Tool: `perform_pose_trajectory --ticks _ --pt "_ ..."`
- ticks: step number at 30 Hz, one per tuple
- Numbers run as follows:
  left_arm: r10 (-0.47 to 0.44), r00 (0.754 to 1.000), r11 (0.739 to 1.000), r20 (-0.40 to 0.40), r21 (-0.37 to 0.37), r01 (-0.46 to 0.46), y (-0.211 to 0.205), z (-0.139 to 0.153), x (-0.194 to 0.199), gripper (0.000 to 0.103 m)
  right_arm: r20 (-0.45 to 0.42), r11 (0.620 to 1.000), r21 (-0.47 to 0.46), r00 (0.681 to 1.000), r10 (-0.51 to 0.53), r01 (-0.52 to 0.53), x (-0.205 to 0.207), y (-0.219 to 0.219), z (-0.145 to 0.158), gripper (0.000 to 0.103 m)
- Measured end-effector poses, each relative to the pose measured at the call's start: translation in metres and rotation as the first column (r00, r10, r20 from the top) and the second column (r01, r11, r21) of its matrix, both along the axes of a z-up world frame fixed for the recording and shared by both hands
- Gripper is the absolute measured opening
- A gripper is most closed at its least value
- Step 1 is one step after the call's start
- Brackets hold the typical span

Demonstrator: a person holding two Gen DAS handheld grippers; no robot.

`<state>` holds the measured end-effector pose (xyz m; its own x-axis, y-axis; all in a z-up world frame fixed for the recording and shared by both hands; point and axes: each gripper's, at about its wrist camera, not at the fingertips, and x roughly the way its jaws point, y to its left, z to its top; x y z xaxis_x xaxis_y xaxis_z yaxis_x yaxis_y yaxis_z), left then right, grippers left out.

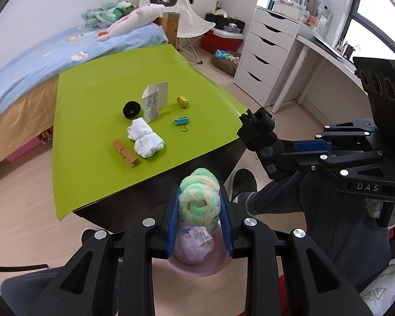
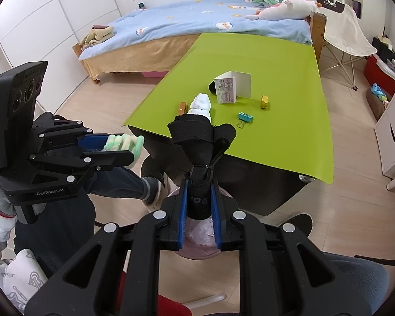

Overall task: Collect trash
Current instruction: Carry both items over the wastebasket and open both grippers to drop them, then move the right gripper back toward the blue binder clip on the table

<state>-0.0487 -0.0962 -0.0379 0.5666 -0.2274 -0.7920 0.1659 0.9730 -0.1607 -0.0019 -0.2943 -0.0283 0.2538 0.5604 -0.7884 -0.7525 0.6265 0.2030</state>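
Scrunchie (image 1: 199, 197) clamped in left gripper (image 1: 199, 210); right gripper (image 2: 199, 210) grips black strap (image 2: 201, 142).

Right gripper (image 2: 198, 202) clamps black strap (image 2: 201, 142) above pink bin (image 2: 197, 255) | left gripper (image 2: 123, 146) grips green-and-cream fuzzy ring (image 2: 125, 142) | green table (image 2: 276, 60) carries white socks (image 2: 201, 104), card (image 2: 233, 87), teal clip (image 2: 245, 117)

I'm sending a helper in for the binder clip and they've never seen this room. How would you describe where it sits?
Start at the green table beside the bed. Near its middle stands a folded white card; the binder clip lies just in front of it, toward the near edge, right of the rolled white socks. It is the only teal thing there, with wire handles.
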Motion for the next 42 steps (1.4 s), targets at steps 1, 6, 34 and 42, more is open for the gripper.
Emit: perform_pose_trajectory --ticks 1,6,34,42 --pt "-0.003 1.0 1.0 0.001 -0.005 0.003 0.0 0.0 0.0 0.032 -0.001 1.0 0.001 1.0 0.0 0.0 0.0 -0.001 0.0 0.016" --pt "0.006 1.0 1.0 -0.01 -0.012 -0.007 0.001 -0.004 0.003 0.065 -0.005 1.0 0.001 1.0 0.003 -0.003 -0.001 -0.001 -0.001 0.016" --pt "0.126 0.992 0.992 0.029 -0.025 -0.125 0.037 0.012 -0.011 0.095 -0.01 0.997 0.035 0.998 0.062 -0.062 -0.004 0.019 0.0 0.085" --pt "0.119 0.993 0.993 0.02 -0.026 -0.119 0.036 0.011 -0.009 0.095 -0.009 0.999 0.033 1.0 0.007 -0.007 0.002 0.011 0.002 0.1"
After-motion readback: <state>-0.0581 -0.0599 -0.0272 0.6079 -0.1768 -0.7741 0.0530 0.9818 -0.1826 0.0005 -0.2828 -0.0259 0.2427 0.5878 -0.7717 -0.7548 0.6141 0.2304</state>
